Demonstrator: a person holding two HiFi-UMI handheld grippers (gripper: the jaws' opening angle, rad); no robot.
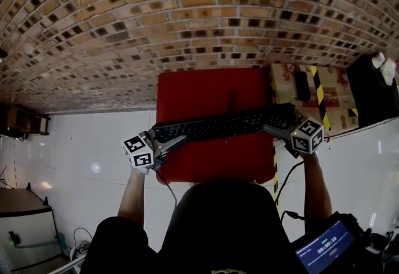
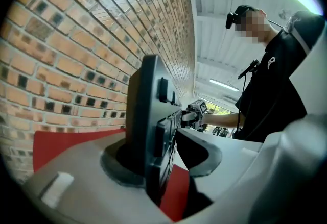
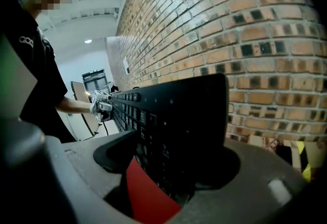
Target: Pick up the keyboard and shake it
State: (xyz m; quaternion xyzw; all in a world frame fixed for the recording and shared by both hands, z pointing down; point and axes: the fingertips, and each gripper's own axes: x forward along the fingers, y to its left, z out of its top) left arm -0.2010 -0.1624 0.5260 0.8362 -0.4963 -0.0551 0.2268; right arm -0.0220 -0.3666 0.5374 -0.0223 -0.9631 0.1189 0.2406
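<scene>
A black keyboard (image 1: pixel 224 126) hangs across the red table top (image 1: pixel 206 88), with one end in each gripper. My left gripper (image 1: pixel 169 143) has the keyboard's left end (image 2: pixel 148 116) between its jaws. The back of that end rests against one finger (image 2: pixel 87 177). The other finger (image 2: pixel 204 154) stands just off the key face, so this gripper (image 2: pixel 161 136) is open. My right gripper (image 1: pixel 278 129) is shut on the right end (image 3: pixel 179 126), which sits at a slant between its fingers, in this gripper (image 3: pixel 173 141). The key face is turned toward me.
A brick wall (image 1: pixel 187 10) rises right behind the table. A patterned box with yellow-black tape (image 1: pixel 315 95) and a black object (image 1: pixel 371 95) stand to the right. A cable (image 1: pixel 283 180) hangs down at the table's right side. White floor (image 1: pixel 81 141) lies to the left.
</scene>
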